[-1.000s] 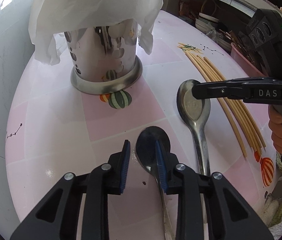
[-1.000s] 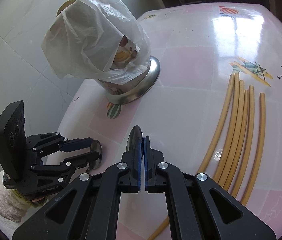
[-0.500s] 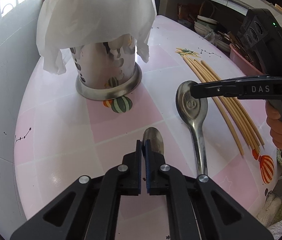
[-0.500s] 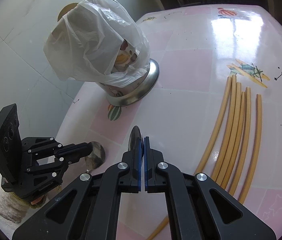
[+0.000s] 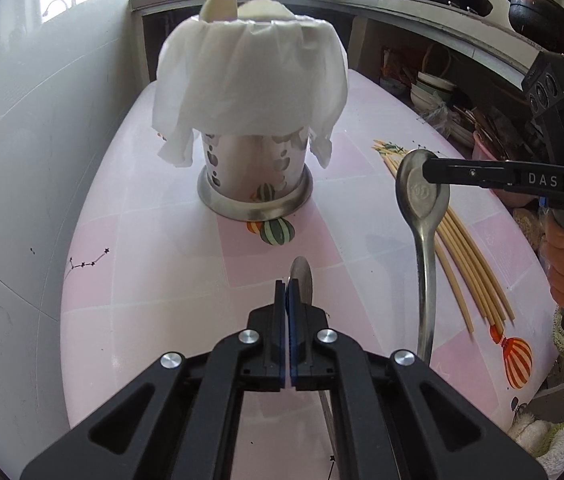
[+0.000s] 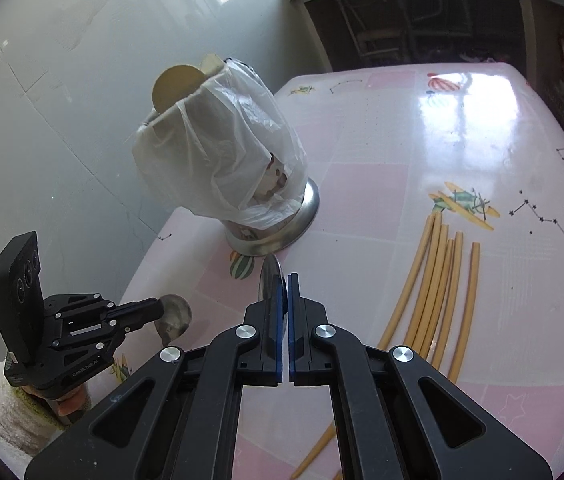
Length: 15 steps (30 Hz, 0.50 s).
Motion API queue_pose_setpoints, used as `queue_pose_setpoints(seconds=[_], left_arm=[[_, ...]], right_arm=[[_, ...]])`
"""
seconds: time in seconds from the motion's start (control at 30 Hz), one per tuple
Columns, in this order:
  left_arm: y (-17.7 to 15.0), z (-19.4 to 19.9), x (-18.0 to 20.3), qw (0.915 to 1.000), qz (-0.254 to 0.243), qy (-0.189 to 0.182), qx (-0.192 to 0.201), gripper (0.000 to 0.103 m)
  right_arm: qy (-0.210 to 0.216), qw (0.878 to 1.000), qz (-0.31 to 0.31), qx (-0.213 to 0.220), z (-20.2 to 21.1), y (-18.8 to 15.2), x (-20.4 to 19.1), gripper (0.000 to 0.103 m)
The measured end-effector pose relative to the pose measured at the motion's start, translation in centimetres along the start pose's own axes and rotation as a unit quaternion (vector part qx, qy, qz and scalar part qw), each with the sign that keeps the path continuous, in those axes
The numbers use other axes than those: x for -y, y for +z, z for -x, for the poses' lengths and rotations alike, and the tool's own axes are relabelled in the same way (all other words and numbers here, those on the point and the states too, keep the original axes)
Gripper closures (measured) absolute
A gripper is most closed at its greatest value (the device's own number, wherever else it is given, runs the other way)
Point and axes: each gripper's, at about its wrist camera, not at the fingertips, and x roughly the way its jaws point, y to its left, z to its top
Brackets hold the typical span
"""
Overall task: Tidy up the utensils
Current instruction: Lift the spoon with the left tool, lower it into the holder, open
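Observation:
A steel utensil holder (image 5: 254,176) with a white plastic bag (image 5: 250,84) over its top stands at the back of the pink table; it also shows in the right wrist view (image 6: 270,232). My left gripper (image 5: 287,292) is shut on a steel spoon (image 5: 301,280), lifted above the table. My right gripper (image 6: 284,284) is shut on a second steel spoon (image 6: 268,280), held up by its bowl (image 5: 422,192) with the handle hanging down. Both are in front of the holder.
Several yellow chopsticks (image 6: 438,280) lie side by side on the table (image 5: 154,288) at the right. Pale spoon heads (image 6: 176,84) stick out of the holder's top. A tiled wall (image 5: 22,160) runs along the left. Shelves with dishes (image 5: 434,88) are behind.
My left gripper shut on the spoon on the table and lifted it. My right gripper raised its spoon higher. Both moved a little away from the holder.

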Motion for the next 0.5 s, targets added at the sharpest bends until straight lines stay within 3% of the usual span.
queue_pose_setpoints(seconds=[0.27,0.5], left_arm=[[3.1,6.7,-0.6,0.9941,0.017,0.016,0.106,0.103],[8.0,14.4,-0.9,0.9692,0.008,0.038,0.243,0.103]], right_arm=[[-0.007,1.0,0.009,0.026,1.7,0.8,-1.1,0.103],[-0.011,0.999,0.007,0.044,2.5,1.5,-1.4,0.103]])
